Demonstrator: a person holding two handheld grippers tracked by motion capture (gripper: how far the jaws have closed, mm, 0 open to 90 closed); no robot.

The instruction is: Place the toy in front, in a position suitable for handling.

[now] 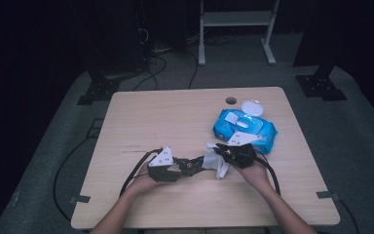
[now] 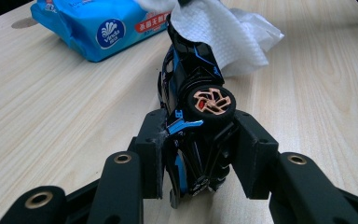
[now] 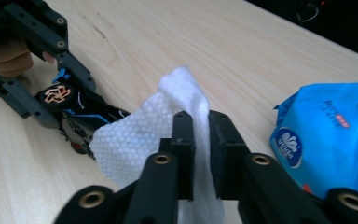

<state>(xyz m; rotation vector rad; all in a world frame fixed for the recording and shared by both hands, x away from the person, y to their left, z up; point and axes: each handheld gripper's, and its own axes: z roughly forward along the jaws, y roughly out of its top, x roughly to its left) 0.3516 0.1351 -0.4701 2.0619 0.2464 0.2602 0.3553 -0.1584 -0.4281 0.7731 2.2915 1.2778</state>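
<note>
Partly, the white wipe [image 3: 140,140] hides the toy car [image 3: 74,116].

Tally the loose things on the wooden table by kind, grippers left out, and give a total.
Black-and-blue toy car with copper wheels: 1
White textured wet wipe: 1
Blue plastic wet-wipe pack, white lid open: 1
Total: 3
</note>
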